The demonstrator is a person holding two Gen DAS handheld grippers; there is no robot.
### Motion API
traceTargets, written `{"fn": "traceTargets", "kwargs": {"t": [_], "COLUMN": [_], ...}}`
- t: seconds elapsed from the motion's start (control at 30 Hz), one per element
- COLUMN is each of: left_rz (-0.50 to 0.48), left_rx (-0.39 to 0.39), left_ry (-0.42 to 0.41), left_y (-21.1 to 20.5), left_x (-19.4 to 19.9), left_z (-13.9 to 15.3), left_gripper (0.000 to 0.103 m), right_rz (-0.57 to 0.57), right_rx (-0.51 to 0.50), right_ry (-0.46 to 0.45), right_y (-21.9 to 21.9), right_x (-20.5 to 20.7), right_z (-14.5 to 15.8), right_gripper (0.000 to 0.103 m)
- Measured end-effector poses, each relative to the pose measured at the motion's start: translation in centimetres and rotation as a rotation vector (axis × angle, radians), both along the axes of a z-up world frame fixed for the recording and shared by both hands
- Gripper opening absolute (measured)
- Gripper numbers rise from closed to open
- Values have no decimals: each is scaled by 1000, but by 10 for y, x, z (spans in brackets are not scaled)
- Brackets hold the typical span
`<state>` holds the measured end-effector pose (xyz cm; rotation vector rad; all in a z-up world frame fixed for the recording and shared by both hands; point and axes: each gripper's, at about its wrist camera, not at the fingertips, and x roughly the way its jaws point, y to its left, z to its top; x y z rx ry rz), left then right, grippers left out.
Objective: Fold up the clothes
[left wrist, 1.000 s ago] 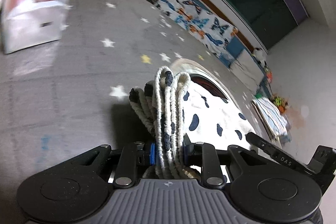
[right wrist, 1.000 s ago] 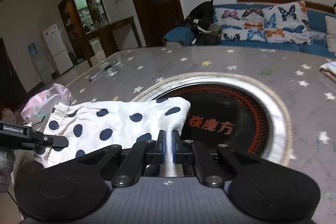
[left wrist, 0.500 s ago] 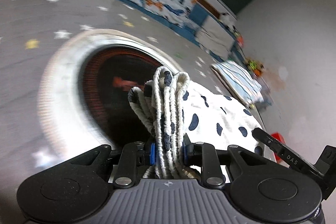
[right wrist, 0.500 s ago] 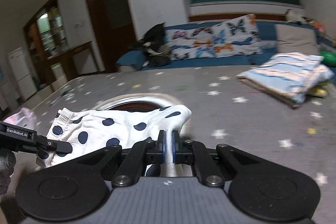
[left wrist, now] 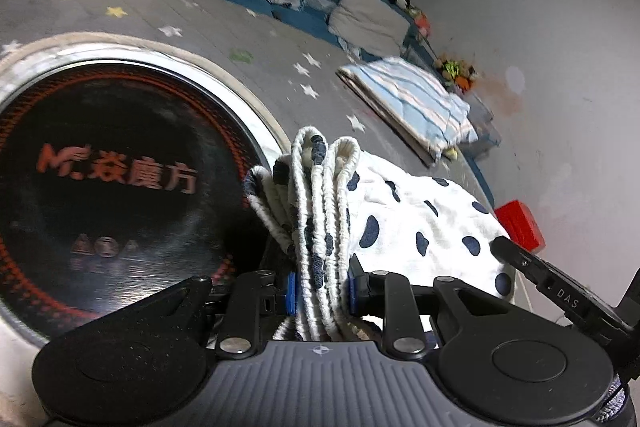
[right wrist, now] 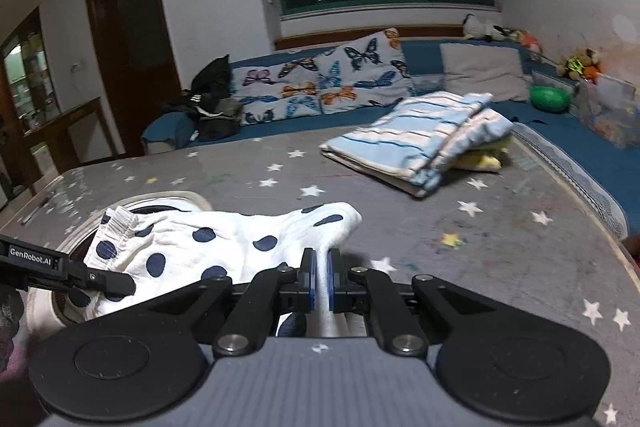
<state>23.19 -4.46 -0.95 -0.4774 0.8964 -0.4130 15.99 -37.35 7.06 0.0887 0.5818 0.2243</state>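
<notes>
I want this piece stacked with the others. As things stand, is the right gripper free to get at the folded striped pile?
Probably yes: bare grey table lies between the right gripper and the striped pile. But it is shut on the polka-dot garment, which the left gripper also grips, so both must travel together.

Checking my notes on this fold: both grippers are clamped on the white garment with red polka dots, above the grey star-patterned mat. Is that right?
Not quite: the dots are dark navy blue, not red, as both wrist views show. The rest holds: the left gripper and the right gripper are clamped on the white garment, above the grey star-patterned mat.
</notes>
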Motion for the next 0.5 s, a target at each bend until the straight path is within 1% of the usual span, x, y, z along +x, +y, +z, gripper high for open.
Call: {"fn": "traceTargets", "kwargs": {"t": [0.1, 0.17, 0.2, 0.37, 0.5], "left_rz": [-10, -11, -12, -7, 10], "left_rx": [9, 20, 30, 68, 91], "left_ry": [6, 6, 2, -19, -63], "left_y": [-6, -7, -7, -3, 3], "left_x": [5, 6, 6, 4, 3], "left_z": [-3, -4, -4, 0, 12], "left_gripper": [26, 30, 31, 45, 47], "right_rz": [-18, -27, -32, -36, -48], "right_rx": [-1, -2, -3, -19, -42], "right_ry": [12, 24, 29, 59, 73], "right_y": [-8, -13, -15, -17, -17], "right_x": [2, 3, 4, 4, 6], "right_z": [-6, -11, -14, -26, -29], "right_gripper": [5, 5, 5, 6, 8]}}
